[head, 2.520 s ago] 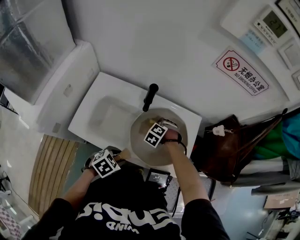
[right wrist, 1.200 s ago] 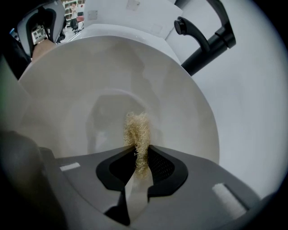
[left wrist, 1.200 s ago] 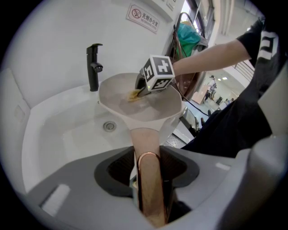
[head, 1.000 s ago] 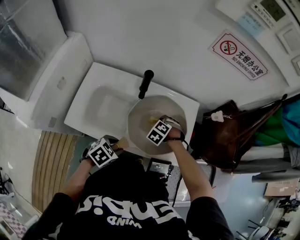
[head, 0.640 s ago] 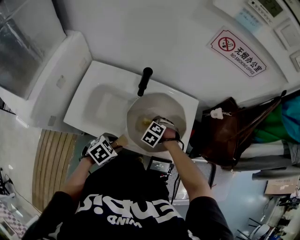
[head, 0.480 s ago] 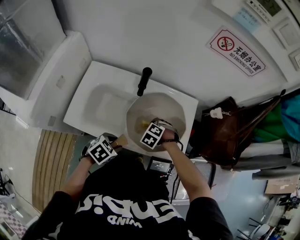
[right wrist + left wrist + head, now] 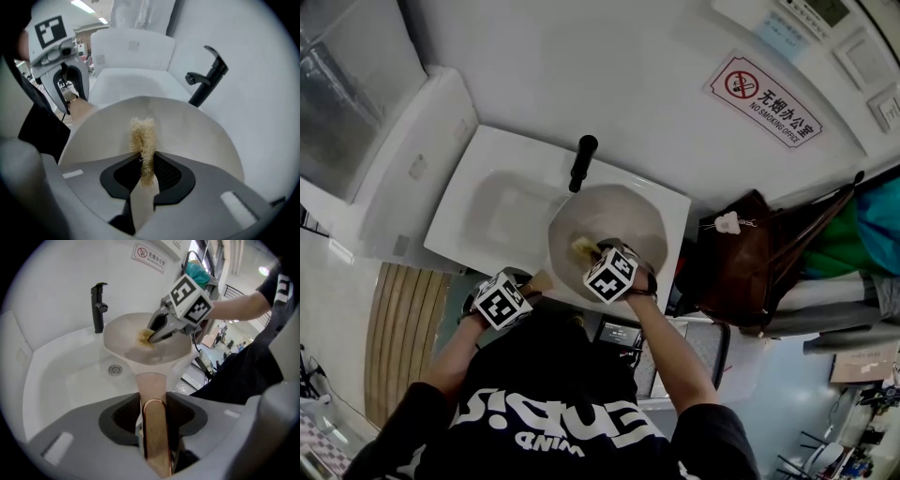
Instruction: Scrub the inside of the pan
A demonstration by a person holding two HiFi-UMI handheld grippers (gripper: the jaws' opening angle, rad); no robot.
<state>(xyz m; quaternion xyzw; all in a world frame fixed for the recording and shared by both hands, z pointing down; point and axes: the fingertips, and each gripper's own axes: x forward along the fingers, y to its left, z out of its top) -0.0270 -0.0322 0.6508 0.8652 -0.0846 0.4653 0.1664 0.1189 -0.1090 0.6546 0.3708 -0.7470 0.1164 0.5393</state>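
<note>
Head view: right gripper (image 7: 593, 255), pinching a straw-coloured fibrous scrubber (image 7: 584, 247), is sliding toward the lower left inside the round beige pan (image 7: 630, 211) at frame centre (scrubbing mid-stroke); left gripper (image 7: 531, 287) is clamping its tan handle (image 7: 154, 427).

White wall (image 7: 581, 66) with no-smoking sign (image 7: 762, 95) above white sink (image 7: 485, 155).

The right tongs (image 7: 592, 253) hide part of the scrubber (image 7: 583, 247).

White sink (image 7: 499, 157); black faucet (image 7: 580, 162) on rim; pan (image 7: 623, 211) over right side.
</note>
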